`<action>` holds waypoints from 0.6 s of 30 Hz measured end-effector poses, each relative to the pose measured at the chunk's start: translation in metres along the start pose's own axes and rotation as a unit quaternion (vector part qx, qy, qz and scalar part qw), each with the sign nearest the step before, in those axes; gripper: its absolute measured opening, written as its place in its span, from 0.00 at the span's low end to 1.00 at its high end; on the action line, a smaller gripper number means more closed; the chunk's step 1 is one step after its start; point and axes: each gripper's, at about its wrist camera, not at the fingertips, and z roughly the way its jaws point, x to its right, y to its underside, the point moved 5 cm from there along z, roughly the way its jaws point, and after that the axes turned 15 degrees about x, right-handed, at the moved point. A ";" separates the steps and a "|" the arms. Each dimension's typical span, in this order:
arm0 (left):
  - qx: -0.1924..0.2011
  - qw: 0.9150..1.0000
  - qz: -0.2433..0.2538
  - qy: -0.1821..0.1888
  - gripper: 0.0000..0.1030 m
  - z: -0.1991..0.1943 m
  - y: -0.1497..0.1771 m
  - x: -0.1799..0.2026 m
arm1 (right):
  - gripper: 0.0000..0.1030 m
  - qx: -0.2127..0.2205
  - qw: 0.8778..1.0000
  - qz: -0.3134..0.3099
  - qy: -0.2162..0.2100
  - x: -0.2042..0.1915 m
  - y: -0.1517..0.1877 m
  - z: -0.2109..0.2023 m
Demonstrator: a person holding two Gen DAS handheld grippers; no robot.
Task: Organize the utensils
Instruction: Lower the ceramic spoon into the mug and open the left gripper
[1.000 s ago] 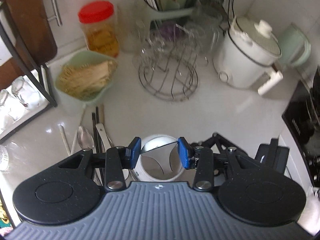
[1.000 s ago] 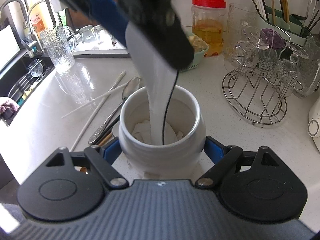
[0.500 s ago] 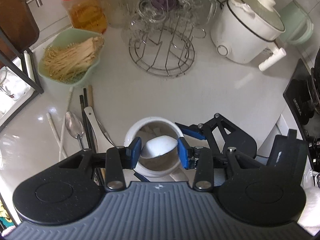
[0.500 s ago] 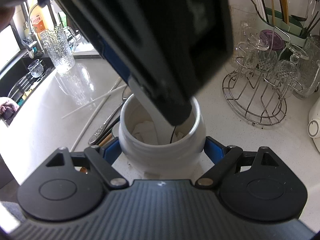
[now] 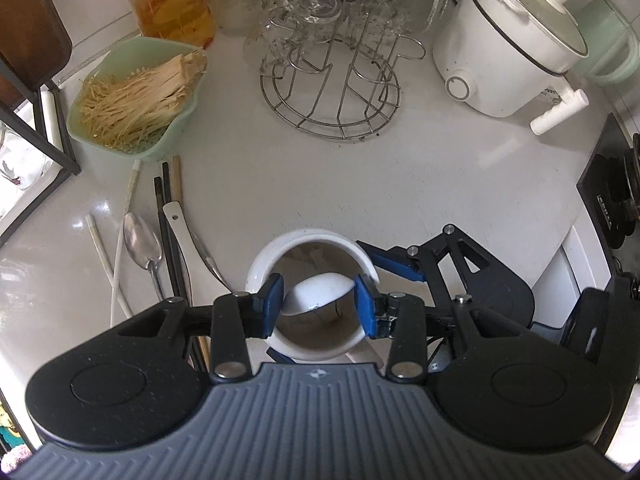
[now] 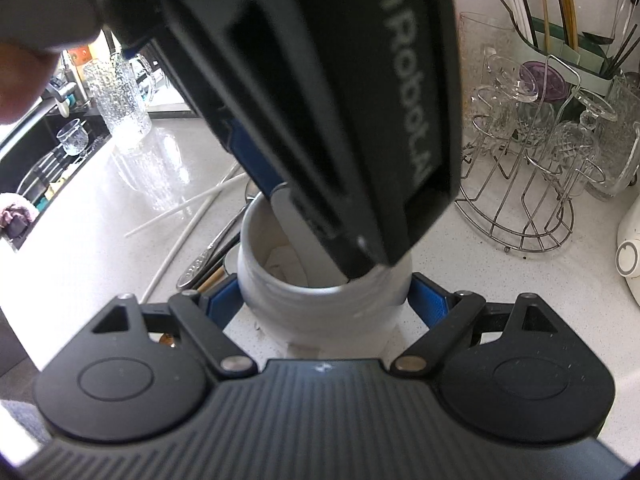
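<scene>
Two hand-held grippers over a white counter (image 5: 460, 184): left one (image 5: 318, 304) clamps a spoon (image 5: 316, 294) inside the jar (image 6: 320, 300), right one (image 6: 324, 300) hugs that jar.

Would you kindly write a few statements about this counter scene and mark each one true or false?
1. The right gripper is clamped on the white jar. True.
2. The left gripper holds a white spoon over the jar's mouth. True.
3. The metal spoon is inside the jar. False: it lies on the counter beside it.
4. The green bowl is empty. False: it holds pale strands.
5. The cooker has its lid off. False: the lid is on.
</scene>
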 end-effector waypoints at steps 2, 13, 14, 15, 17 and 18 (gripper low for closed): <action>0.001 1.000 -0.009 0.002 0.43 0.000 -0.001 -0.002 | 0.88 0.000 1.000 -0.001 0.000 0.000 0.000 0.000; 0.025 0.999 -0.035 0.012 0.47 -0.015 -0.005 -0.005 | 0.88 0.003 1.000 -0.001 0.000 -0.001 0.001 -0.001; 0.030 0.999 -0.036 0.013 0.50 -0.018 -0.005 -0.005 | 0.88 0.003 1.000 -0.001 0.000 -0.001 0.001 -0.001; 0.037 0.999 -0.035 0.010 0.51 -0.021 -0.007 -0.006 | 0.88 0.003 1.000 -0.001 0.000 -0.001 0.001 -0.001; 0.052 0.998 -0.031 0.005 0.52 -0.028 -0.009 -0.007 | 0.88 0.004 1.000 0.000 0.000 -0.001 0.001 -0.001; 0.058 0.998 -0.031 0.004 0.52 -0.032 -0.011 -0.008 | 0.88 0.004 1.000 0.000 0.000 -0.001 0.001 -0.001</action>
